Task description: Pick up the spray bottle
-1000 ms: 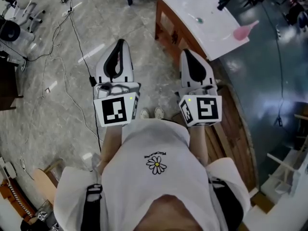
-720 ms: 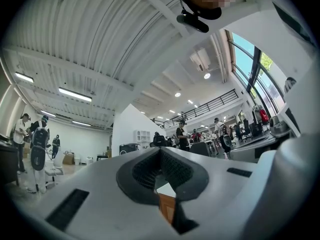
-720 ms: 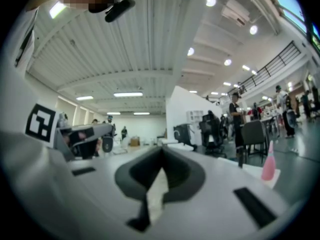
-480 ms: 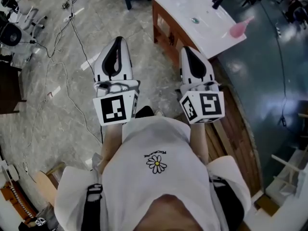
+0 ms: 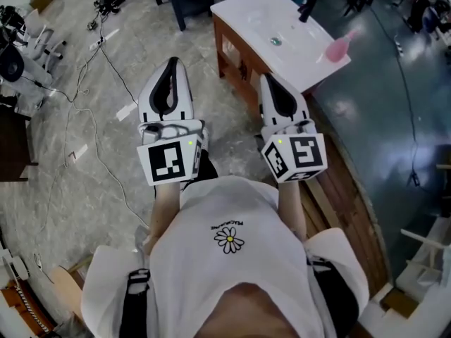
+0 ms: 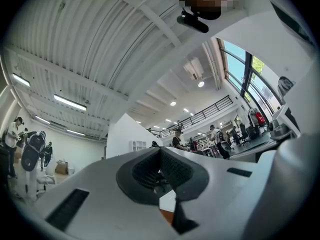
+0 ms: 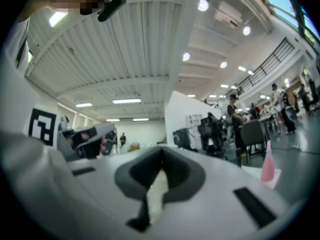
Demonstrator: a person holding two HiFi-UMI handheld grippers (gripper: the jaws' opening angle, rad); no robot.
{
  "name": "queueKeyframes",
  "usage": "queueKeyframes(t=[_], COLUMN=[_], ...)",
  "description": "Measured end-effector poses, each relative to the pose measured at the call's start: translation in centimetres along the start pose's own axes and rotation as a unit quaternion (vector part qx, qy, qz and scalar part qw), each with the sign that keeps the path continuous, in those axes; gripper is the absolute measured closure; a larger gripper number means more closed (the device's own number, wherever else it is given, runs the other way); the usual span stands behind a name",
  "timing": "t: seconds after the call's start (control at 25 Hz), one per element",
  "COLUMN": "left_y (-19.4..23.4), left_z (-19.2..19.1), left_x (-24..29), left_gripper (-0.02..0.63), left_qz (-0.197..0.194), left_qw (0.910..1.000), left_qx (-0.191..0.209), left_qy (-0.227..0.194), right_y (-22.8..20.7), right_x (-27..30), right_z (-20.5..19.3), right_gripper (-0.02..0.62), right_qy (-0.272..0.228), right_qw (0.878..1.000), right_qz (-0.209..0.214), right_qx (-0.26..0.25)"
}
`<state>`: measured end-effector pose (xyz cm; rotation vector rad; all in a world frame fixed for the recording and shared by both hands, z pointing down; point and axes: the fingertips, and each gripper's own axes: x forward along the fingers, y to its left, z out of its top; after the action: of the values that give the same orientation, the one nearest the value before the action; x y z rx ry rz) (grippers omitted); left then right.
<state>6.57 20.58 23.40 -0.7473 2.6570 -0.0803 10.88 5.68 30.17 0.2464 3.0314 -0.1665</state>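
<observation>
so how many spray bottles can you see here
1: the pink spray bottle stands on the white sink top's right edge, beyond the right gripper. None else shows; some may be hidden.

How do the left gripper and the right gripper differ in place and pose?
The left gripper is over grey floor; the right gripper is before the wooden cabinet, nearer the pink spray bottle. The left gripper's cube shows one marker face, the right gripper's two. Both are shut and empty.

The spray bottle point(image 5: 336, 48) stands at the right edge of the table point(image 5: 246, 13), upper middle of the head view. Below it, the left gripper point(image 5: 171, 65) and right gripper point(image 5: 270, 82) are side by side. Cables point(image 5: 84, 55) trail across the floor at left.
</observation>
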Motion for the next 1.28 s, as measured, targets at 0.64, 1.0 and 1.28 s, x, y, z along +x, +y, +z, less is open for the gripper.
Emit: queueKeyframes(t=[0.64, 1.0, 1.28], left_y=[4.5, 10.1, 15.1], left_z=[-4.4, -7.9, -11.7], left_x=[0.8, 5.1, 13.1], left_gripper=[0.586, 0.586, 0.586], left_qz=[0.029, 0.044, 0.022], left_qw=[0.9988, 0.9980, 0.9976], left_qx=[-0.031, -0.042, -0.064], left_qy=[0.025, 0.017, 0.015], right_y=[2.9, 3.0, 1.8], right_x=[3.7, 10.8, 20.6], right_z=[-2.8, -3.6, -2.9], right_gripper=[0.566, 0.566, 0.566], right_qy=[0.051, 0.041, 0.040], right_qw=[0.998, 0.997, 0.996], right_qz=[0.032, 0.035, 0.012], right_qx=[-0.031, -0.057, -0.074])
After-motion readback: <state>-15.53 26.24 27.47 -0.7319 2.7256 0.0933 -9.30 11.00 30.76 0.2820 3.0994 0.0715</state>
